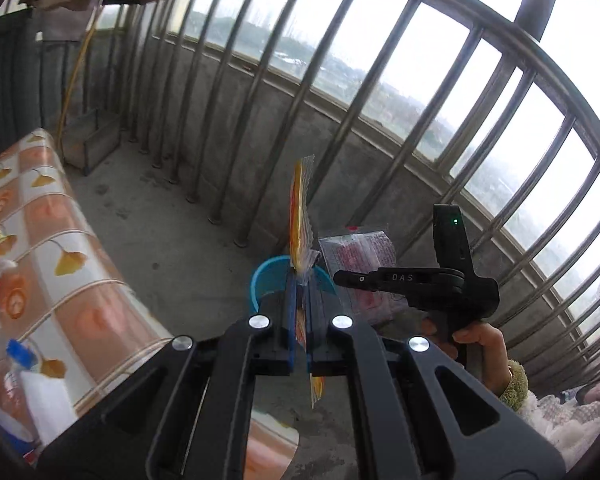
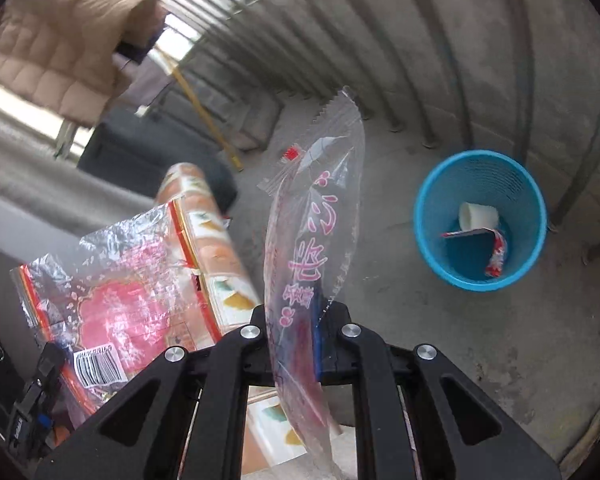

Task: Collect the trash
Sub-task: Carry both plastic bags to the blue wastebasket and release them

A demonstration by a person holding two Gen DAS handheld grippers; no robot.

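Both my grippers pinch wrappers upright: right gripper [image 2: 296,336] on the clear wrapper [image 2: 312,216], blue bin [image 2: 428,240] ahead-right below; left gripper [image 1: 300,320] on the orange wrapper [image 1: 300,216].

"DAS" on the right hand-held gripper [image 1: 354,279]; pink Chinese characters, unreadable, on the clear wrapper [image 2: 312,240].

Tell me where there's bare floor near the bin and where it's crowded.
Bare concrete floor lies open on the near side of the blue bin and between it and the table. The far side is tight: railing posts stand close behind. The table top is cluttered at its near end.
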